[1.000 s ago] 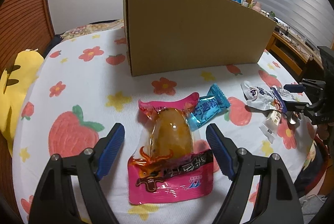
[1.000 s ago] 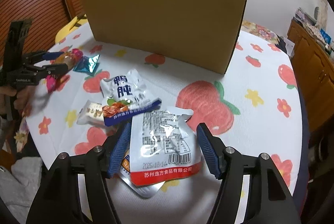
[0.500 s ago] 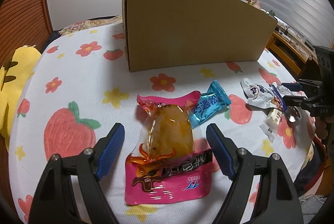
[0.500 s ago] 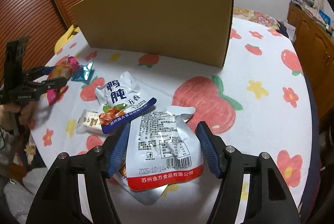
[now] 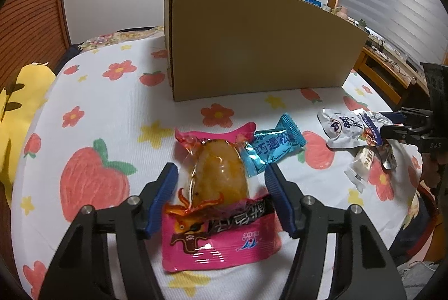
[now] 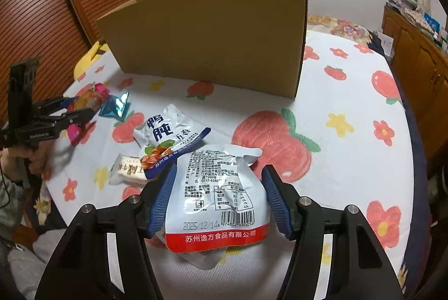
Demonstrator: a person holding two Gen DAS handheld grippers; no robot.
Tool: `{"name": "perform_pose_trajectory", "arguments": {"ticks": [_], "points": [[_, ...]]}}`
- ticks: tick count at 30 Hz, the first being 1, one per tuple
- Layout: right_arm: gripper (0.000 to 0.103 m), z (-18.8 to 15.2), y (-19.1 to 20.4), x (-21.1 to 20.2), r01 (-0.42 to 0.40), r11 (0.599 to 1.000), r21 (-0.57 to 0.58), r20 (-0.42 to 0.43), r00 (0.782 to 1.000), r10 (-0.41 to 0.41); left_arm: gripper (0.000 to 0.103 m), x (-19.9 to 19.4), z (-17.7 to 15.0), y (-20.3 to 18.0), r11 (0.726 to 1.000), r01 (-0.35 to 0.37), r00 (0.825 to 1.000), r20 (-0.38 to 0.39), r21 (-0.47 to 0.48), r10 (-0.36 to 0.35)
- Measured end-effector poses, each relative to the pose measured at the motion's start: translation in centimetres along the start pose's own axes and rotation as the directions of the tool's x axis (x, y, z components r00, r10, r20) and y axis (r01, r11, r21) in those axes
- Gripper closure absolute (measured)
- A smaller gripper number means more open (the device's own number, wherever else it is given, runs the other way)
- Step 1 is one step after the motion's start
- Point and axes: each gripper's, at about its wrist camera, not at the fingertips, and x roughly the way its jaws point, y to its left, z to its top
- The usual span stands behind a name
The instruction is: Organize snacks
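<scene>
A pink pouch with a brown egg-shaped snack (image 5: pixel 218 196) lies between the blue pads of my left gripper (image 5: pixel 221 179), whose jaws have narrowed onto its sides. A blue candy wrapper (image 5: pixel 273 146) lies just beyond it. My right gripper (image 6: pixel 219 182) has its jaws against the sides of a white pouch with a red band and barcode (image 6: pixel 221 193). A white-and-blue pouch (image 6: pixel 168 137) and a small white bar (image 6: pixel 128 170) lie to its left. An open cardboard box (image 5: pixel 252 42) stands behind, also in the right wrist view (image 6: pixel 218 34).
The round table has a white cloth with strawberries and flowers (image 5: pixel 112 109). A yellow cushion (image 5: pixel 16 109) sits at its left edge. Wooden cabinets (image 6: pixel 414 70) stand to the right. The left gripper also shows in the right wrist view (image 6: pixel 70 111).
Both grippers' jaws have narrowed around their pouches. The cameras have shifted slightly, so the box looks a little nearer and the white pouch seems slightly raised.
</scene>
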Motion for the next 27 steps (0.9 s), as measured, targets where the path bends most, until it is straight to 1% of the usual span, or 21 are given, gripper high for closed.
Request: {"name": "perform_pose_trajectory", "arguments": {"ticks": [7,13,21,23,27], "points": [[0.039,0.1,0.0,-0.9,0.007,1.000,0.007,0.024,1.000,-0.007,0.039,-0.2,0.0,0.0,1.000,-0.011,1.000,0.013,-0.001,0.011],[0.039,-0.2,-0.4,-0.9,0.044,0.999,0.008,0.024,0.999,-0.044,0.040,-0.8,-0.1,0.1,1.000,-0.022,0.999,0.044,-0.009,0.023],[0.039,-0.2,-0.9,-1.7,0.049,0.999,0.024,0.042,0.998,-0.050,0.041,-1.3,-0.1,0.3,0.999,-0.035,0.997,0.067,-0.027,0.037],[0.039,-0.2,-0.9,-2.0,0.045,0.999,0.025,0.052,0.998,-0.046,0.041,-1.0,-0.1,0.2,0.999,-0.044,0.998,0.047,-0.021,0.045],[0.039,0.0,-0.8,-2.0,0.044,0.999,0.020,0.052,0.998,-0.045,0.040,-0.2,0.1,0.1,0.999,-0.043,0.999,-0.019,-0.013,0.043]]}}
